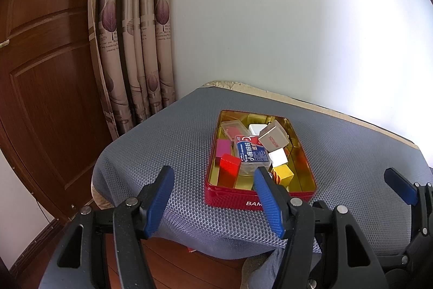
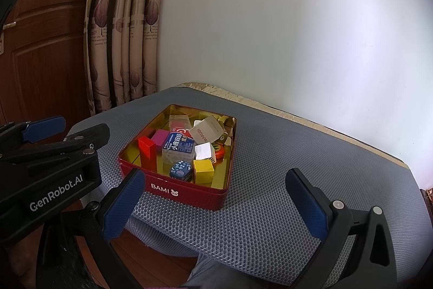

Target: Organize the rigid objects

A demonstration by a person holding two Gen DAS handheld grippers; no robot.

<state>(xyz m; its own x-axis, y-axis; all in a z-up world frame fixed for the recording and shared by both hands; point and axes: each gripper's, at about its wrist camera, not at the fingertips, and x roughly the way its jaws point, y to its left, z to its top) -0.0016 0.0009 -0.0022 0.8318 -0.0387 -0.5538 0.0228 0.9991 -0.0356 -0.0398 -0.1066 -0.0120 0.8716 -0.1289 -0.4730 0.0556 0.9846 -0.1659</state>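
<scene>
The left gripper (image 1: pixel 213 191) is hovering at the near left edge of the grey mesh cushion (image 1: pixel 167 142), pointing forward over it, its blue-padded fingers spread wide and holding nothing. Its right fingertip is lining up in front of the near wall of the red tin (image 1: pixel 232 198), though whether it is touching the tin cannot be told. The right gripper (image 2: pixel 216 194) is hanging to the right of it, also at the cushion's near edge, jaws gaping wide and empty; in the right wrist view its left finger (image 2: pixel 121 205) is sitting just beside the tin's near left corner, and the left gripper's black body is crowding the left side of that view.

The tin, marked BAMI, is resting on the cushion with its gold inside full of loose pieces. Going from left to right in the right wrist view, a red block (image 2: pixel 147 151) is standing upright, a magenta block (image 2: pixel 161 138) is lying behind it, and a clear case with a blue label (image 2: pixel 178 149) is lying in the middle. A small blue patterned tin (image 2: pixel 180 169) is sitting at the near wall beside a yellow cube (image 2: pixel 203 170), with a white cube (image 2: pixel 204 151) behind them. A beige box (image 2: pixel 207 133) is tilting on top of the pile towards the far right.

Behind the cushion, a brown wooden door (image 1: pixel 46 88) is standing at the far left, patterned curtains (image 1: pixel 132 45) are hanging next to it, and a pale wall (image 1: pixel 284 18) is filling the right.
</scene>
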